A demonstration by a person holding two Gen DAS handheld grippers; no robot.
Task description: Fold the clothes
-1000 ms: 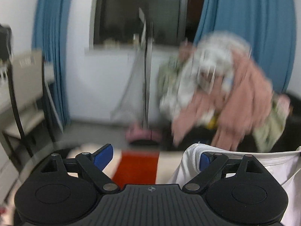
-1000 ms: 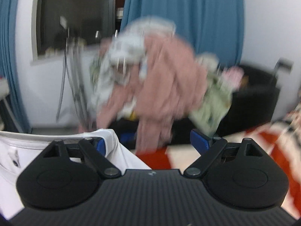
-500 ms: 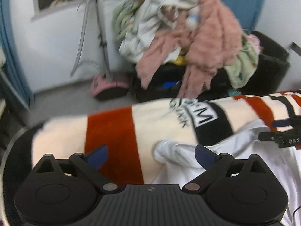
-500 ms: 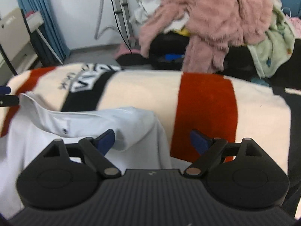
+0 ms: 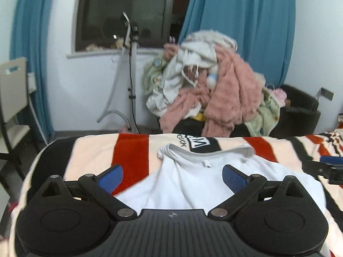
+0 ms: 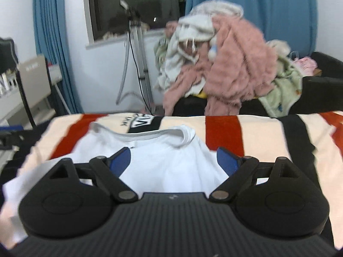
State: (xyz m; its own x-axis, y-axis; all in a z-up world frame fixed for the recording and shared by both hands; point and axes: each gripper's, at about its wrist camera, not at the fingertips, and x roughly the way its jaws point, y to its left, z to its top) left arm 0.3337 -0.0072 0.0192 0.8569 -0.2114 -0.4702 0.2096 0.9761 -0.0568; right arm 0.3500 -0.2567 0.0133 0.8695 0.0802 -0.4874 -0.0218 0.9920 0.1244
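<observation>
Both grippers stand wide open with nothing between their pads: the left gripper [image 5: 172, 176] and right gripper [image 6: 173, 160] hover over a white T-shirt [image 5: 193, 182] lying collar-away on the striped blanket [image 5: 131, 150]. Each gripper's body hides the shirt's lower half. Beyond, a clothes heap [image 6: 225, 60] is blurred.

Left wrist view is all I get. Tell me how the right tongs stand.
Observer: Right tongs are open, with nothing pinched between the pads.
Operator: Say what lies under them.
Observer: The white shirt, just below its collar.
Operator: Report how far the shirt runs.
Observer: Its cloth reaches the lower-left edge of the right wrist view, lying on the blanket.
</observation>
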